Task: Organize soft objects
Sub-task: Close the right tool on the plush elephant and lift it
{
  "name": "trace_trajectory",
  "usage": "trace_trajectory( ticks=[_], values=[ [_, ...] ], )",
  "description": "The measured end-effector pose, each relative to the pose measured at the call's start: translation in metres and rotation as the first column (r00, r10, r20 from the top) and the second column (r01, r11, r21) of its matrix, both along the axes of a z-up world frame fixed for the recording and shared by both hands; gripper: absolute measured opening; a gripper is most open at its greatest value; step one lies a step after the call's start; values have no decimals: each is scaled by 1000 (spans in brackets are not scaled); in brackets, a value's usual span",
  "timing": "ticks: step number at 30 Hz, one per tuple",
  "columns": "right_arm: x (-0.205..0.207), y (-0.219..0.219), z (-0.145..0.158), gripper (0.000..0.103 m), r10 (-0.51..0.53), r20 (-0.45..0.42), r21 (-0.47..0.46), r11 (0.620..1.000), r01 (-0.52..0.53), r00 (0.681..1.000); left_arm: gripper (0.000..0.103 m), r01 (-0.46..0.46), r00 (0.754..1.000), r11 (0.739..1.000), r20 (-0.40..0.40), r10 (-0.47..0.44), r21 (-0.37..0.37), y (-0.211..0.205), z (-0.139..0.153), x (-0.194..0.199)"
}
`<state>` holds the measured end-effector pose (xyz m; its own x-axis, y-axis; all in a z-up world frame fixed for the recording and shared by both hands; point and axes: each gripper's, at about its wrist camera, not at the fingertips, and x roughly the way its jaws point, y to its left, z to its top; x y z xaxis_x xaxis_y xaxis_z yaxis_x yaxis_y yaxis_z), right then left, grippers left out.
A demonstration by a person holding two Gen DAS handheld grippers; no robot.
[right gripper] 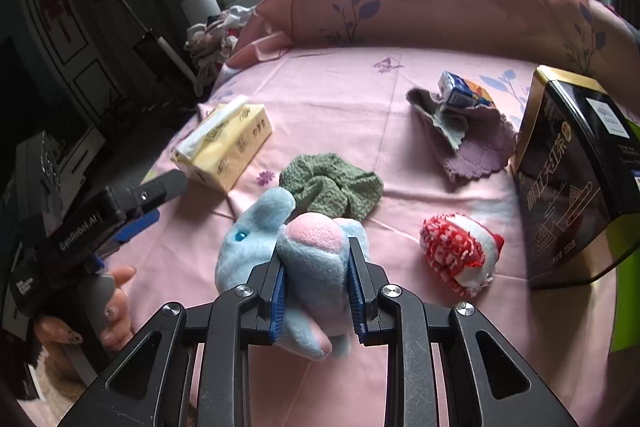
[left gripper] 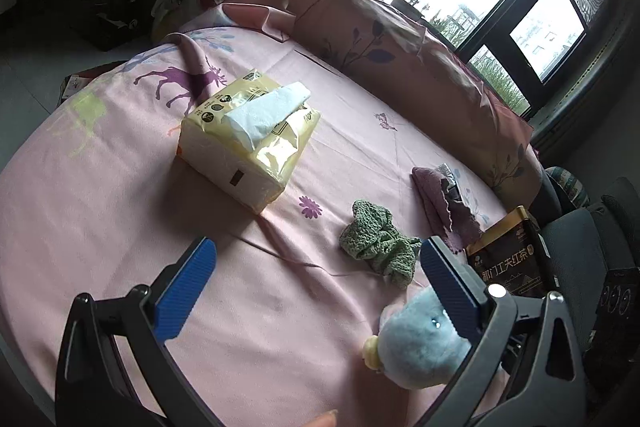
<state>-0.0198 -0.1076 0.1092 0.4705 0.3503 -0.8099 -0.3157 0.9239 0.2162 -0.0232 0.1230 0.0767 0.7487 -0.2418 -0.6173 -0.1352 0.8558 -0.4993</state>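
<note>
- Bed sheet (right gripper: 328, 99): pink, printed, carries all items; pillow (right gripper: 420, 3) along the far edge.
- Tea tin (right gripper: 572, 179): dark, upright at the right edge.
- Tissue pack (left gripper: 248, 139): yellow, toward the left edge, one tissue protruding.
- Purple cloth (right gripper: 472, 143): near the tin, small carton (right gripper: 464, 93) on it.
- Green knit cloth (right gripper: 332, 185): centre.
- Blue plush toy (right gripper: 280, 247): near edge, clamped by the right gripper (right gripper: 318, 293).
- Red-white soft item (right gripper: 460, 251): right of the toy.
- Left gripper (left gripper: 316, 291): jaws wide, empty.
</note>
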Motion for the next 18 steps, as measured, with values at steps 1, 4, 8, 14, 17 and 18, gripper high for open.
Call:
trace_trajectory(
  ticks=[1, 4, 8, 14, 17, 18],
  values=[
    [-2, 1, -5, 27, 3, -18, -10, 1000, -3, 1000, 102, -5, 1000, 1000, 0, 5, 4, -1, 0, -1],
    [-5, 1, -4, 32, -10, -9, -32, 999, 10, 1000, 102, 13, 1000, 999, 25, -14, 51, -8, 5, -2],
    [-7, -10, 14, 83, -42, 1, 44, 998, 42, 999, 102, 48, 998, 994, 47, -52, 97, -16, 8, -4],
    [7, -24, 36, 88, -81, -30, 152, 985, 84, 996, 102, 144, 988, 988, 43, -146, 54, -22, 6, -3],
    [12, -32, 28, 88, -100, -75, 203, 973, 113, 992, 102, 245, 969, 970, 35, -245, -6, -27, 6, -2],
    [13, -35, 23, 88, -108, -95, 219, 967, 127, 990, 102, 279, 960, 960, 32, -278, -23, -29, 6, -2]
  ],
)
